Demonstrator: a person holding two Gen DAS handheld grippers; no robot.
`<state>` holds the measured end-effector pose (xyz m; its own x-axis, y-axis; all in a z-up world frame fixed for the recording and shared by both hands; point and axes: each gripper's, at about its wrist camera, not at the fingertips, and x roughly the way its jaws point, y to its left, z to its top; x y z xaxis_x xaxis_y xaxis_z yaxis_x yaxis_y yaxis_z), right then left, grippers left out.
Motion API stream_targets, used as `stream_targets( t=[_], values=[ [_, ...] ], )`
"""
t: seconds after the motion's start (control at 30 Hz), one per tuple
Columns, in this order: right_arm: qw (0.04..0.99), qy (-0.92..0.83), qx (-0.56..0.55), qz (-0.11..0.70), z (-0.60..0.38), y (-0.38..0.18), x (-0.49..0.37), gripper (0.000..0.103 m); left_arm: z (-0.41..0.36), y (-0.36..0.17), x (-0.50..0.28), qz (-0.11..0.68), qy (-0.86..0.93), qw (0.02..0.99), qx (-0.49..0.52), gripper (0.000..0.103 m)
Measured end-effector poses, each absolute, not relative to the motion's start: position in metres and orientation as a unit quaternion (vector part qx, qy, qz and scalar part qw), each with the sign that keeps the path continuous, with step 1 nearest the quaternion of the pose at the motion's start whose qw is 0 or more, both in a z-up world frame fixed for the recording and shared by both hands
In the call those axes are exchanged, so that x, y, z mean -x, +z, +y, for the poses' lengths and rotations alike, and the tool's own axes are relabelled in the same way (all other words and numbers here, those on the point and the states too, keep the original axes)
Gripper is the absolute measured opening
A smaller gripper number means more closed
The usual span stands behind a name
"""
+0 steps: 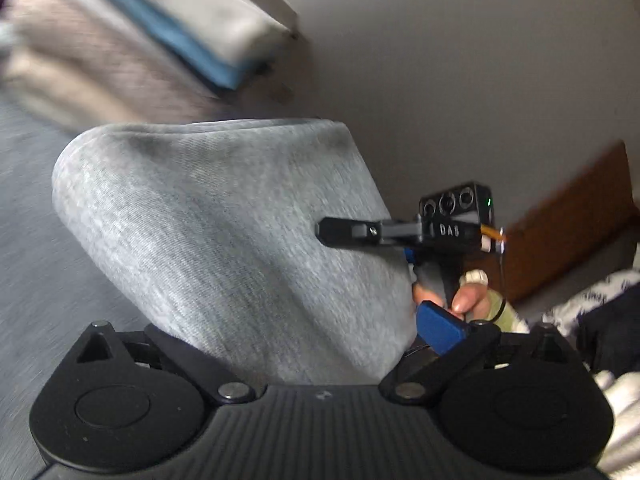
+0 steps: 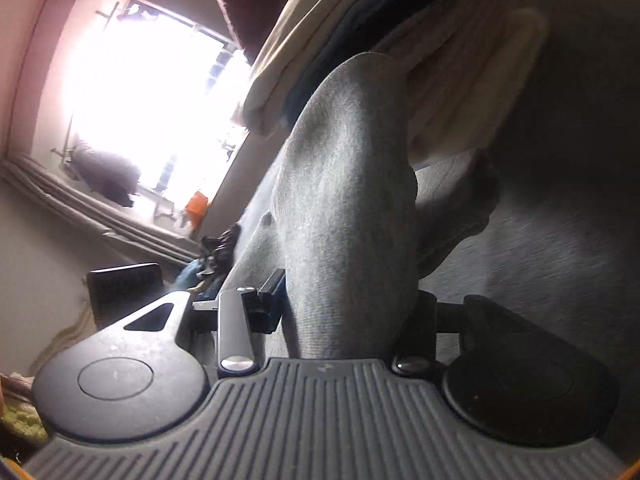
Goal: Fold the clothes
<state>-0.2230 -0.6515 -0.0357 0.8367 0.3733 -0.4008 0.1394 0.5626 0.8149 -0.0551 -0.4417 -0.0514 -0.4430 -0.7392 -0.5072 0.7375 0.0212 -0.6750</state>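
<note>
**Grey garment held up by both grippers over the grey surface**

No container is seen in either view. The grey garment is lifted in front of both cameras and hangs as a thick folded mass. In the left wrist view it rises out of the left gripper, whose jaws are closed on its lower part; one blue pad is seen pressed at the right side of the cloth. The right gripper is seen further right in the same view, its black fingers pushed into the edge of the garment, and a hand is wrapped around its handle. In the right wrist view the garment stands between the two fingers of the right gripper and is clamped there.

On the far side, a stack of folded clothes is seen, beige and blue layers lying one on another, blurred. The garment partly hides this stack in the right wrist view.

Below lies a grey fabric surface. A plain wall, a brown wooden panel and a very bright window are seen around.
</note>
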Motion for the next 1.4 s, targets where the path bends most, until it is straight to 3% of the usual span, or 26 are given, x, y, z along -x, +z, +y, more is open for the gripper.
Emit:
stream_targets(
  t=[0.23,0.37,0.47,0.5,0.53,0.7,0.77,0.83,0.93,1.07,1.13,1.17,1.3,1.4],
  values=[
    [0.860,0.047,-0.318,0.395,-0.762,0.016,0.196,0.046,-0.549,-0.069,0.102,0.461,-0.724,0.513,0.004,0.098],
    [0.848,-0.013,-0.234,0.475,-0.809,-0.011,0.149,0.068,-0.579,-0.115,0.119,0.492,-0.690,0.531,0.019,0.098],
    [0.822,-0.139,-0.220,0.507,-0.831,-0.052,0.126,0.070,-0.578,-0.146,0.127,0.526,-0.663,0.533,0.012,0.093],
    [0.822,-0.161,-0.230,0.495,-0.834,-0.059,0.127,0.083,-0.571,-0.148,0.128,0.523,-0.666,0.532,0.010,0.094],
    [0.835,-0.178,-0.234,0.466,-0.832,-0.059,0.133,0.083,-0.564,-0.147,0.130,0.517,-0.672,0.530,0.005,0.094],
    [0.887,-0.303,-0.204,0.283,-0.775,-0.018,0.200,0.083,-0.518,-0.117,0.128,0.442,-0.717,0.539,-0.031,0.095],
    [0.895,-0.327,-0.174,0.249,-0.740,-0.002,0.229,0.082,-0.507,-0.102,0.127,0.401,-0.724,0.561,-0.035,0.096],
    [0.900,-0.335,-0.158,0.230,-0.719,0.006,0.261,0.074,-0.517,-0.095,0.126,0.370,-0.722,0.583,-0.036,0.100],
    [0.892,-0.342,-0.187,0.230,-0.714,-0.008,0.280,0.063,-0.548,-0.097,0.117,0.345,-0.711,0.611,-0.043,0.100],
    [0.833,-0.389,-0.230,0.320,-0.740,-0.062,0.262,0.054,-0.588,-0.123,0.119,0.369,-0.681,0.625,-0.102,0.097],
    [0.831,-0.394,-0.258,0.296,-0.741,-0.054,0.272,0.053,-0.588,-0.128,0.116,0.370,-0.679,0.625,-0.107,0.097],
    [0.836,-0.396,-0.252,0.284,-0.732,-0.041,0.278,0.046,-0.585,-0.128,0.113,0.369,-0.682,0.623,-0.104,0.097],
    [0.879,-0.360,-0.202,0.238,-0.675,0.003,0.303,0.046,-0.579,-0.126,0.092,0.376,-0.687,0.616,-0.083,0.099],
    [0.898,-0.302,-0.185,0.260,-0.645,-0.001,0.305,0.046,-0.585,-0.134,0.080,0.397,-0.681,0.613,-0.057,0.099]
  ],
)
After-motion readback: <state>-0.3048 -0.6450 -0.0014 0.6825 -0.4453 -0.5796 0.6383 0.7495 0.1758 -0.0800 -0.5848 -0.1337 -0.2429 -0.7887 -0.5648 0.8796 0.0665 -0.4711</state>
